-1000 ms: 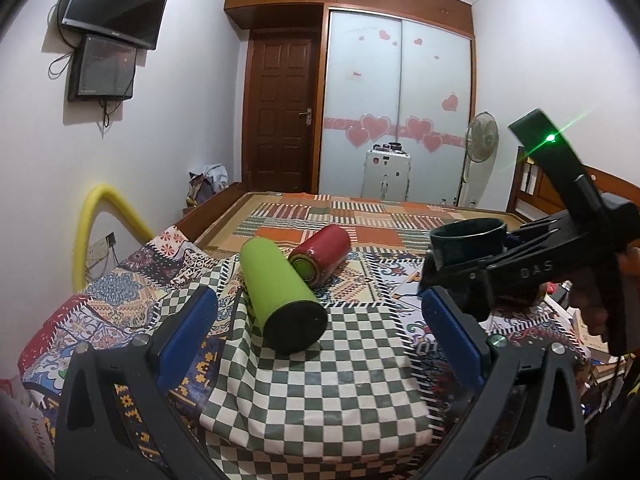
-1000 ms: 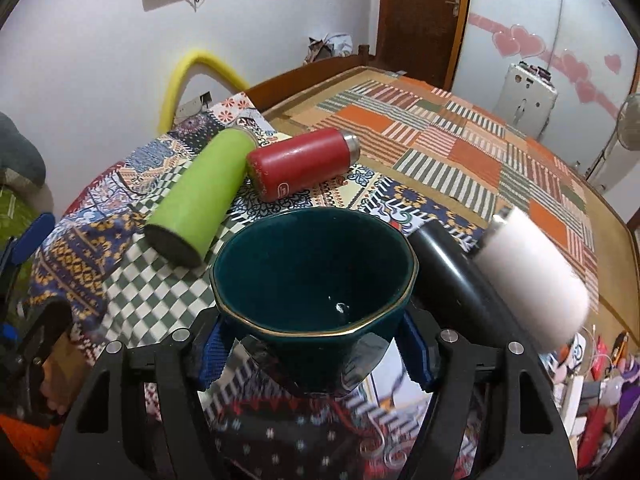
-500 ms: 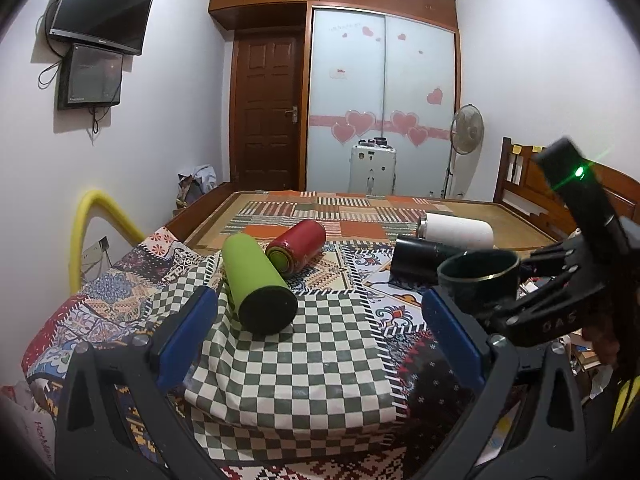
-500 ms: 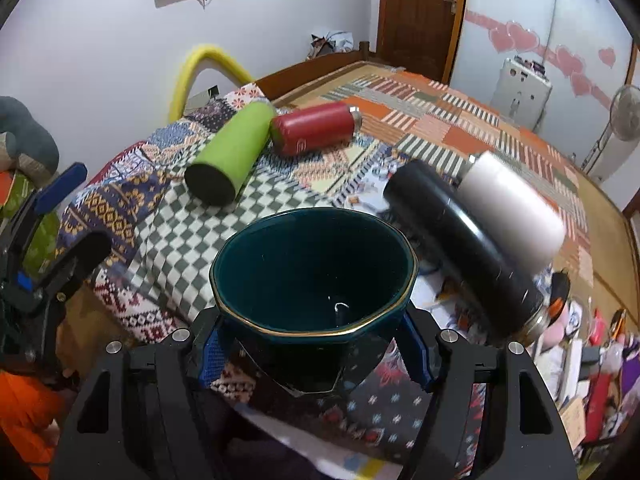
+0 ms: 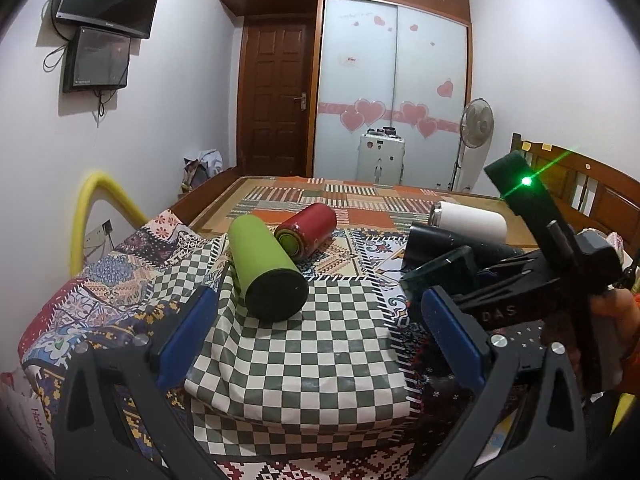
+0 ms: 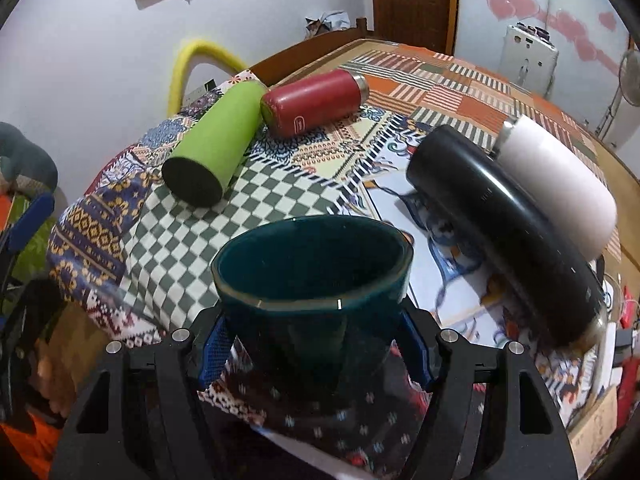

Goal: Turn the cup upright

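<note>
My right gripper (image 6: pixel 316 348) is shut on a dark teal cup (image 6: pixel 312 276). The cup's mouth faces up and tilts slightly away from the camera, just above the patterned cloth at the table's front right. In the left wrist view the cup (image 5: pixel 440 272) shows tilted at the right, inside the right gripper (image 5: pixel 520 300). My left gripper (image 5: pixel 320 332) is open and empty, held above the green-and-white checked cloth (image 5: pixel 312 352). It points at a lime green tumbler (image 5: pixel 264 268) lying on its side.
A red flask (image 5: pixel 308 232), a black flask (image 6: pixel 504 228) and a white flask (image 6: pixel 556 184) lie on their sides on the cloth-covered table. A yellow curved tube (image 5: pixel 88 216) stands at the left wall. A bed lies beyond the table.
My right gripper has lowered and tipped the cup, its mouth now leaning away from the camera. The left gripper has moved in closer to the green tumbler.
</note>
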{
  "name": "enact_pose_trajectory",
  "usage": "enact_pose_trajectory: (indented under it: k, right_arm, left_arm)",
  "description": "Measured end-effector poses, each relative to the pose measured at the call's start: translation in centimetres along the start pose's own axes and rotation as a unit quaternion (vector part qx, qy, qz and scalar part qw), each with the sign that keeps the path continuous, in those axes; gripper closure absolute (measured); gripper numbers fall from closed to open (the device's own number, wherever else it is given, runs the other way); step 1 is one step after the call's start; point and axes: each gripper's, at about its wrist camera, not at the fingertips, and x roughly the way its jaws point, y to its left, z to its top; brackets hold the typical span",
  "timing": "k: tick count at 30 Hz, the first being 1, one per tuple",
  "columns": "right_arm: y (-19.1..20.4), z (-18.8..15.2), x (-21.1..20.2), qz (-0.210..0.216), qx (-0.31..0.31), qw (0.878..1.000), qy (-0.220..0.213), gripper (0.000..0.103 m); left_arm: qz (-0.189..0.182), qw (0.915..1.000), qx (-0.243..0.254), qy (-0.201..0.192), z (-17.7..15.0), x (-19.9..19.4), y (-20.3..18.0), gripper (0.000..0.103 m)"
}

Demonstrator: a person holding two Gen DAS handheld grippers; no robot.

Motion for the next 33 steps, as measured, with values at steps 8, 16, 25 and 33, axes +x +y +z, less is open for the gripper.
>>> enact_pose_trajectory:
  k: [8, 16, 25, 33]
  right_arm:
    - [-0.4, 0.4, 3.1, 0.006, 0.015, 1.000, 0.021, 0.035]
    - [0.3, 0.0, 2.5, -0.007, 0.000, 1.000, 0.013, 0.034]
    - [-0.7, -2.1, -2.7, 0.007, 0.009, 0.999, -0.046, 0.025]
    - [-3.9, -4.7, -8.8, -0.056, 0.025, 0.989, -0.138, 0.023]
  left_arm:
    - [0.007, 0.9999, -0.004, 0.011, -0.5, 1.2, 0.7, 0.000]
    - [0.005, 0.9997, -0.007, 0.023, -0.4, 2.0, 0.5, 0.000]
    - [0.004, 0.9994, 0.006, 0.034, 0.8, 2.4, -1.6, 0.000]
    - [-0.014, 0.9964, 0.009, 0.083, 1.3, 5.0, -4.9, 0.000]
